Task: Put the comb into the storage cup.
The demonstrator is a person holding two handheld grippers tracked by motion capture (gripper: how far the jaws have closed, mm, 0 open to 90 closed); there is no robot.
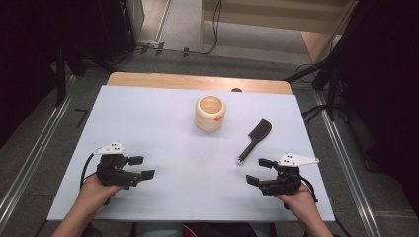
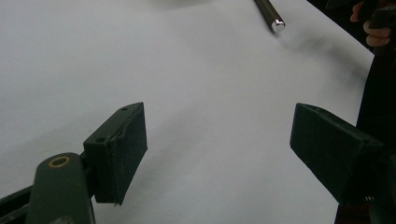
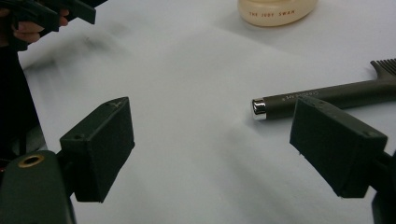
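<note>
A cream ribbed cup [image 1: 210,113] with a small orange mark stands upright past the middle of the white table [image 1: 163,128]; its base [image 3: 275,10] appears at the top of the right gripper view. To its right lies a dark brush [image 1: 254,138] with a chrome-tipped handle [image 3: 322,97], whose tip [image 2: 275,21] also appears in the left gripper view. My left gripper [image 1: 142,167] rests at the near left, open with nothing between its jaws. My right gripper [image 1: 260,171] sits at the near right, open and empty, just short of the brush handle's tip.
The table's wooden far edge [image 1: 197,81] borders a floor with cables and dark stands at both sides. Metal rails [image 1: 29,158] run along the floor left and right of the table. Bare white surface lies between the two grippers.
</note>
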